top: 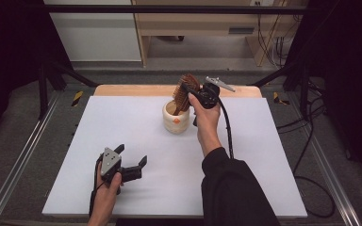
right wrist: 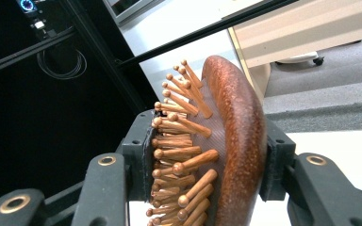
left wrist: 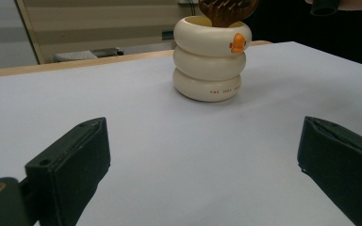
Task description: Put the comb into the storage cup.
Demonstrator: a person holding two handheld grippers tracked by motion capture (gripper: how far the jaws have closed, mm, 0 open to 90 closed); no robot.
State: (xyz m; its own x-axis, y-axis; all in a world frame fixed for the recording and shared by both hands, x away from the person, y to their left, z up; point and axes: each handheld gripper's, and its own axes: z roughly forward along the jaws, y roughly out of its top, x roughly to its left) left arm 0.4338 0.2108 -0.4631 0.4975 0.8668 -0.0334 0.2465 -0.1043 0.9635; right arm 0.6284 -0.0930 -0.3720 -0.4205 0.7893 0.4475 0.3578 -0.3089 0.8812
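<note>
My right gripper point(top: 188, 89) jaws clamp the wooden hairbrush point(top: 185, 92), handle in the cream cup point(top: 176, 118); next, release gently.

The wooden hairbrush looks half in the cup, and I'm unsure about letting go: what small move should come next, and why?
Probably lower it a little further. The right gripper clamps the wooden hairbrush by its head, handle already inside the cream ringed cup, so releasing lower seems safer.

**Colours of the objects on the table**

Reddish-brown wooden hairbrush point(right wrist: 235, 141) with lighter tan pegs; cream ringed cup point(left wrist: 210, 59) bearing an orange duck mark and small red lettering; white table sheet point(top: 136, 122); black right gripper point(top: 188, 92); black left gripper point(top: 132, 162) with grey plate.
</note>
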